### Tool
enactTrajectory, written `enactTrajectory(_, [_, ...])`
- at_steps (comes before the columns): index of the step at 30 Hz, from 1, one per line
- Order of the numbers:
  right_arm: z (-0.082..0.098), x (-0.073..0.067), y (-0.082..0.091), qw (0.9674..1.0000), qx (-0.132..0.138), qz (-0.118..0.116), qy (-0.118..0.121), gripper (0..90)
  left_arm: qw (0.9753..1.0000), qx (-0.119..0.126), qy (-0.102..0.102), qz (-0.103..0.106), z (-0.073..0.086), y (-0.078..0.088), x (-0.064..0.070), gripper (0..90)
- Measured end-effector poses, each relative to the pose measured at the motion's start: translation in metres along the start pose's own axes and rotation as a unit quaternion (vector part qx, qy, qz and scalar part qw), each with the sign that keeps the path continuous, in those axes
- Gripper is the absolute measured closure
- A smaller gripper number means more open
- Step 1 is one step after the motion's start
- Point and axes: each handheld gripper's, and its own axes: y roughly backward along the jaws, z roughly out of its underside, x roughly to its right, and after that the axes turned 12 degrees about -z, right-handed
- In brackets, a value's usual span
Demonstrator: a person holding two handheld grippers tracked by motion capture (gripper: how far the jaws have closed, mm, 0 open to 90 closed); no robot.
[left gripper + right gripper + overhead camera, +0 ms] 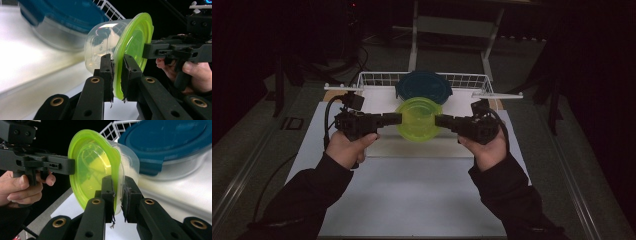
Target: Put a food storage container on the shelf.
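Observation:
A clear round container with a lime-green lid point(418, 118) hangs above the table, held from both sides. My left gripper point(398, 119) is shut on the lid's left rim and my right gripper point(438, 120) on the right rim. In the left gripper view my left gripper point(117, 60) pinches the green lid point(135, 37) at its edge, and the right gripper point(147, 51) grips the far edge. In the right gripper view my right gripper point(117, 181) clamps the lid point(90, 167), with the left gripper point(71, 166) on the opposite rim.
Just behind the held one, a larger container with a dark blue lid point(423, 86) leans in a white wire basket point(372, 78). A white board point(377, 97) lies under it on the pale table mat point(412, 200). The surroundings are dark.

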Motion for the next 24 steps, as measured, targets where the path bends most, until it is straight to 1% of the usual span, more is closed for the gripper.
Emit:
enactTrajectory(4, [-0.014,-0.001,0.003,0.9999,0.01,0.009,0.008,81.1,1.0,0.006,-0.004,0.006,-0.017,-0.002,0.0,79.7])
enactTrajectory(7, [-0.026,0.001,0.004,0.9997,0.017,0.014,0.01,81.1,0.9999,0.009,-0.005,0.009,-0.029,-0.005,-0.002,79.7])
enactTrajectory(8, [-0.029,0.002,0.004,0.9997,0.018,0.013,0.009,81.1,0.9999,0.013,-0.002,0.008,-0.032,-0.006,-0.003,79.8])
enactTrajectory(9, [-0.032,0.003,0.003,0.9997,0.02,0.014,0.01,81.1,0.9999,0.015,-0.006,0.004,-0.035,-0.007,-0.003,79.7])
enactTrajectory(10, [-0.035,0.004,0.003,0.9996,0.02,0.016,0.012,81.1,0.9999,0.016,-0.004,0.004,-0.038,-0.008,-0.003,79.7])
enactTrajectory(12, [-0.04,0.008,0.002,0.9996,0.022,0.014,0.01,81.1,0.9999,0.016,-0.004,0.004,-0.043,-0.01,-0.005,79.7])
enactTrajectory(16, [-0.05,0.014,-0.002,0.9996,0.022,0.018,0.008,81.0,0.9998,0.021,0.003,-0.001,-0.051,-0.015,-0.009,79.7])
enactTrajectory(21, [-0.059,0.023,-0.005,0.9995,0.023,0.021,-0.001,81.0,0.9998,0.016,0.009,-0.004,-0.06,-0.024,-0.015,79.5])
enactTrajectory(24, [-0.062,0.028,-0.008,0.9992,0.025,0.031,-0.005,80.9,0.9998,0.014,0.015,-0.006,-0.064,-0.03,-0.018,79.3])
